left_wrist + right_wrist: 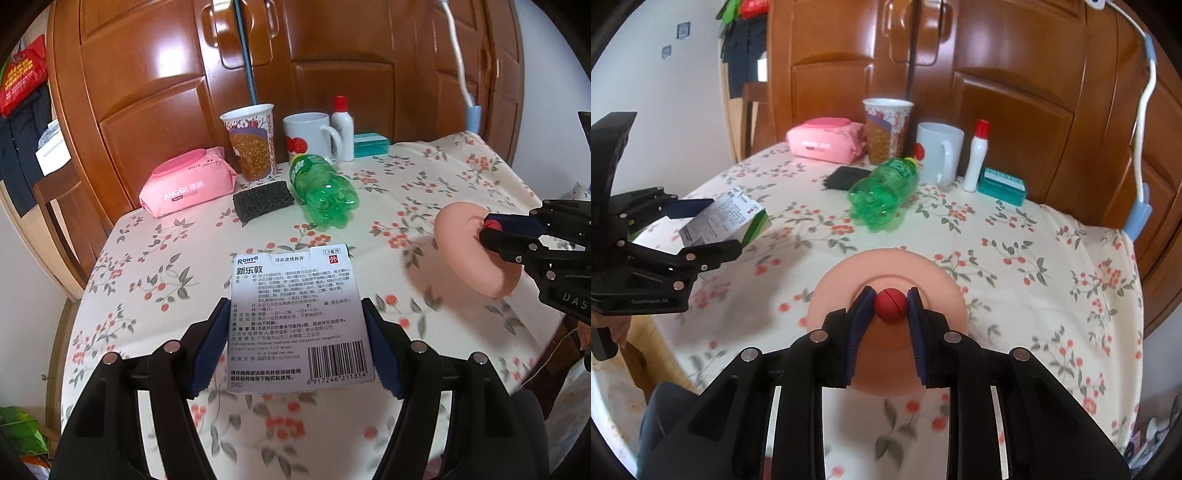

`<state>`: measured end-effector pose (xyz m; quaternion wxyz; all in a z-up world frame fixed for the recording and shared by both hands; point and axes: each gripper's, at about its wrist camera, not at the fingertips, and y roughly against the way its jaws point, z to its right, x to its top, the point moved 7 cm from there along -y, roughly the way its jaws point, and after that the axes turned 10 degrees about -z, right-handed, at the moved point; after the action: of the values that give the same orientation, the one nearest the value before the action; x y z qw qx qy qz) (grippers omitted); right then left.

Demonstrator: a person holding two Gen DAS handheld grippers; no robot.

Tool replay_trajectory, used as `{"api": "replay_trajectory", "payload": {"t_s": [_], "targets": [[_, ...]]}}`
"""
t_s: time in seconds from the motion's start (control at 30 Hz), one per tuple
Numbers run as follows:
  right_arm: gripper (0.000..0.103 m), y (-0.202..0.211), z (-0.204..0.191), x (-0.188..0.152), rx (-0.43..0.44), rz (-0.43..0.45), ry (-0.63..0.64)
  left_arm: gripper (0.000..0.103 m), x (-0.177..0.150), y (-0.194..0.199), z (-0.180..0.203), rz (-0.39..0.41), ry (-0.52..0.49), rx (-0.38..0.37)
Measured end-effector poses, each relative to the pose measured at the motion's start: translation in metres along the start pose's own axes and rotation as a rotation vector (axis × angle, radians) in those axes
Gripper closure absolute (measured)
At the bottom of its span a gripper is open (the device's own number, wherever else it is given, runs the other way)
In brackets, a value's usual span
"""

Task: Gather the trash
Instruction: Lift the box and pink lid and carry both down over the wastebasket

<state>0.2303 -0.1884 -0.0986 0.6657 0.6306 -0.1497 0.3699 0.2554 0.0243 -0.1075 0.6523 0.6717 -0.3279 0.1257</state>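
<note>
My left gripper [295, 308] is shut on a small white eye-drop box [299, 317], printed back facing the camera, held above the flowered tablecloth [424, 177]. In the right wrist view that box [727, 218] shows a green side and sits between the left gripper's [711, 229] fingers. My right gripper [891, 295] is shut on the red knob [891, 304] of a round peach lid [886, 269], also off the table. From the left wrist view the lid [465, 251] hangs tilted at the right, with the right gripper [487, 229] on it. A crushed green plastic bottle [321, 192] lies on its side mid-table.
Along the table's far edge stand a pink wipes pack [188, 181], a black sponge [264, 201], a paper cup [251, 144], a white mug [310, 136], a white bottle with a red cap [341, 125] and a teal box [371, 144]. A wooden wardrobe [155, 74] rises behind.
</note>
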Motion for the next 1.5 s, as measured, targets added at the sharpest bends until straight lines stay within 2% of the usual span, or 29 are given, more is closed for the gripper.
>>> {"api": "replay_trajectory", "payload": {"t_s": [0.47,0.97,1.2,1.5], "targets": [[0.079,0.059,-0.042,-0.062,0.044,0.03,0.003,0.034,-0.065,0.061,0.03,0.018,-0.015,-0.032],[0.079,0.077,-0.092,-0.153,0.099,-0.032,0.013,0.034,-0.15,0.099,0.087,-0.02,-0.062,-0.09],[0.079,0.063,-0.107,-0.193,0.125,-0.091,-0.002,0.034,-0.197,0.086,0.099,-0.087,-0.062,-0.108],[0.079,0.014,-0.127,-0.245,0.146,-0.197,-0.015,0.034,-0.259,0.031,0.11,-0.203,-0.041,-0.144]]}}
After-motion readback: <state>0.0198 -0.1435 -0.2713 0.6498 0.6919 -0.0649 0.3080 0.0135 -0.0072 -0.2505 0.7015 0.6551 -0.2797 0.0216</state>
